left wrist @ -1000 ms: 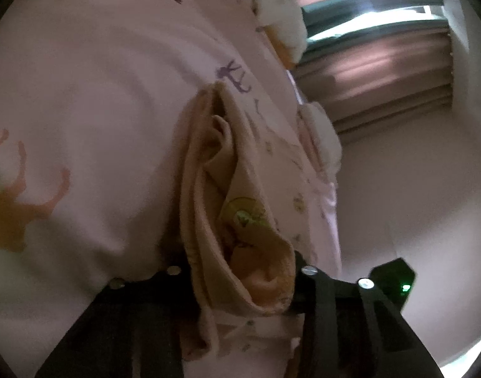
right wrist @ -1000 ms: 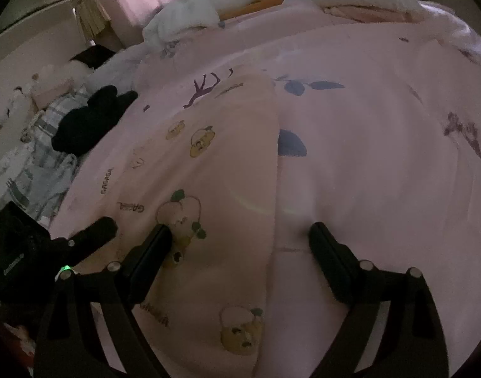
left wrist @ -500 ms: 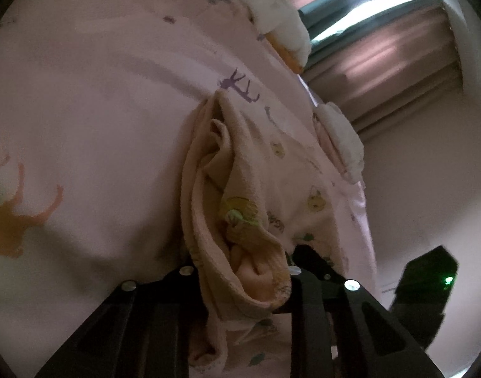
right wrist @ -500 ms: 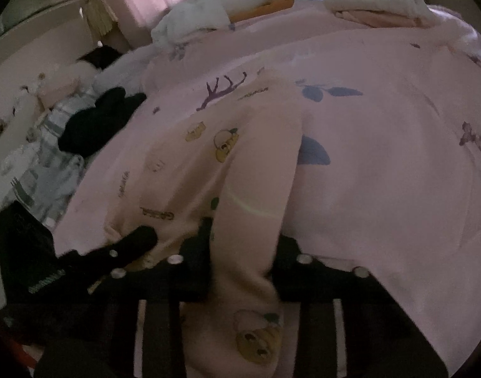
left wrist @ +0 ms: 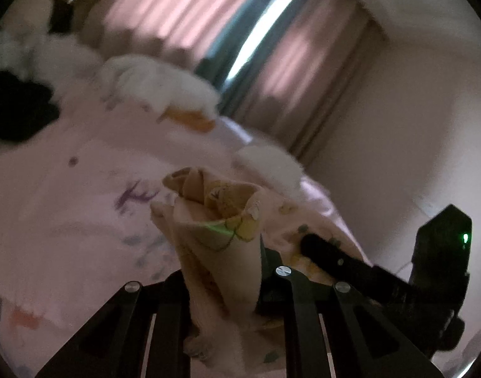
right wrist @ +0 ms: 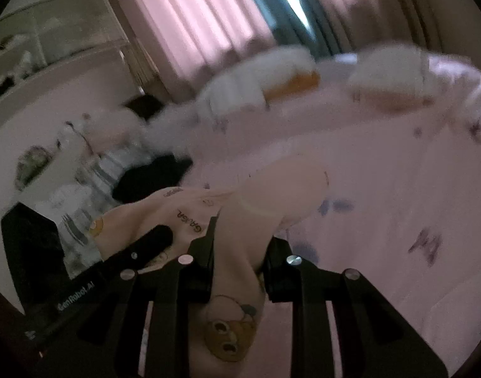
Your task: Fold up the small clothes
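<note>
**A:** Since both sets of tongs are clamped on the same little garment, I'd guess they're lifting it off the bed to carry one edge over for a fold. Left tongs have a bunched, rolled-up wad of the peach fabric pinched tight between them, and the right tongs are closed on a flatter stretch with the bear print hanging below.

**B:** Yeah, holding two spots on one edge keeps it from flopping while it's in the air. The cloth sits just above the bed's pink cover and drapes back down onto it past the tongs.

**A:** Count time: one garment in hand, two tongs. At the far end of the bed I see two white folded stacks, each with something orange under it, plus one dark clothing heap off the bed's left side.

**B:** Pretty blurry though, so there could be more in that pile by the shelves.
</note>
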